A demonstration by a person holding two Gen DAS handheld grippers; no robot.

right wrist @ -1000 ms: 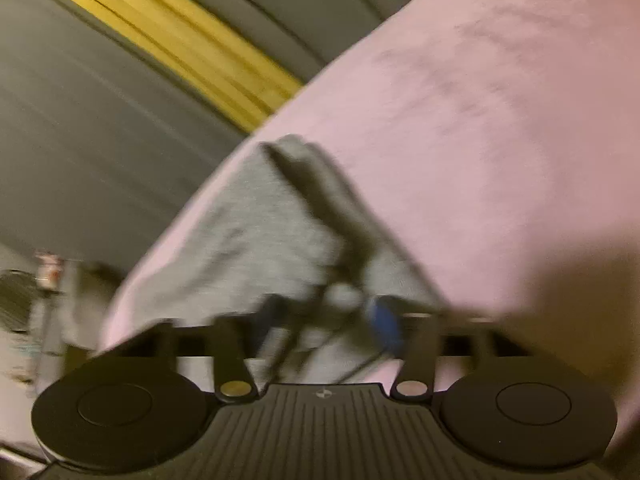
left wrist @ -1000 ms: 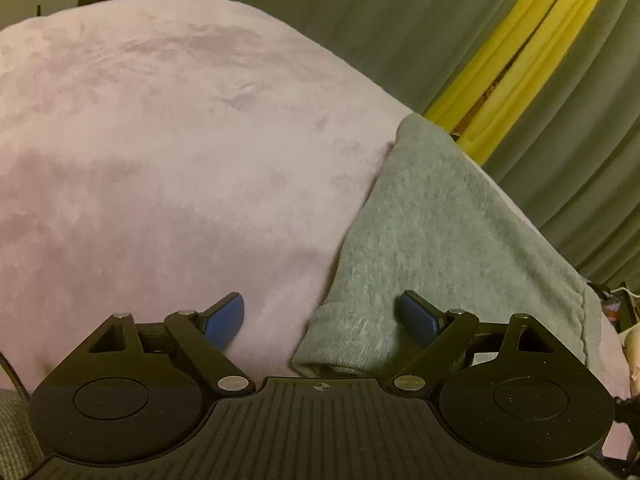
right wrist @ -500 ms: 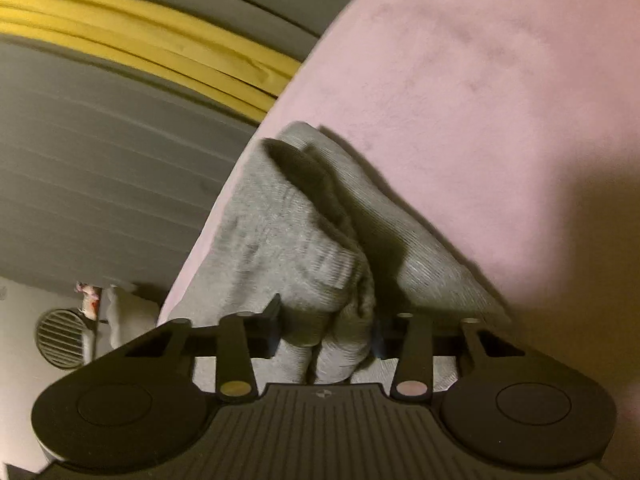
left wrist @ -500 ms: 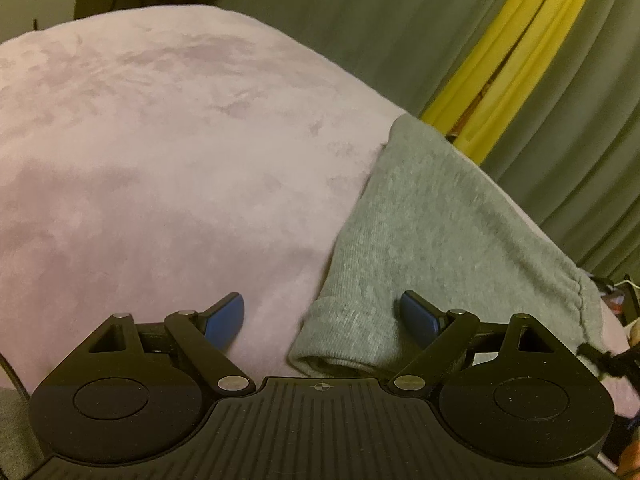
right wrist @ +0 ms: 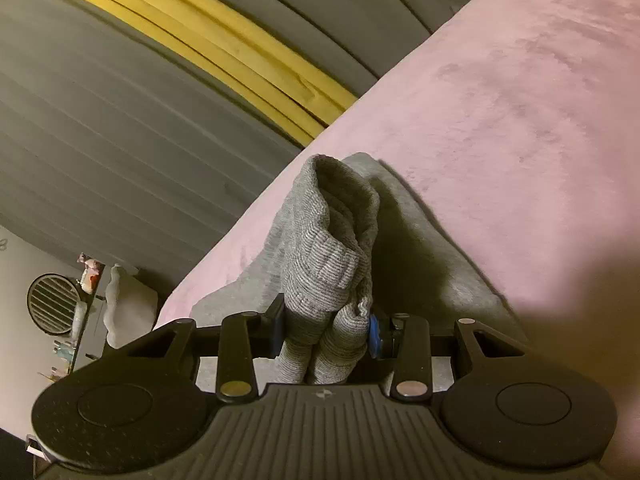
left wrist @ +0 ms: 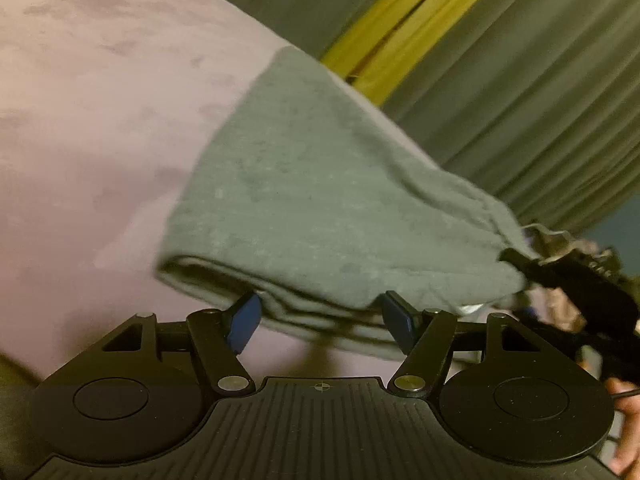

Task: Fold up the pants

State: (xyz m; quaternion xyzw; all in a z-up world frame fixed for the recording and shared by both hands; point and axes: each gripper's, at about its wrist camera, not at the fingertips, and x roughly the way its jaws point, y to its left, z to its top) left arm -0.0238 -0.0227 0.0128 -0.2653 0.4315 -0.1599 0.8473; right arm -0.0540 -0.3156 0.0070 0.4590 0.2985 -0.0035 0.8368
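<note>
Meanwhile, the right gripper (right wrist: pixel 326 334) pinches a bunched end of the gray pants (left wrist: pixel 320 208) on the pink bedspread (left wrist: pixel 92 120), while the left gripper (left wrist: pixel 322 322), fingers spread, straddles the folded edge at 12 o'clock, seemingly needing to clamp before the next fold.

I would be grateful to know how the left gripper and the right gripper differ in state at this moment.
The left gripper is open, its jaws spread apart at the folded edge of the grey pants; the right gripper is shut on a bunched part of the pants. The left one holds nothing; the right one lifts fabric off the pink blanket. Both have blue pads and black bodies.
</note>
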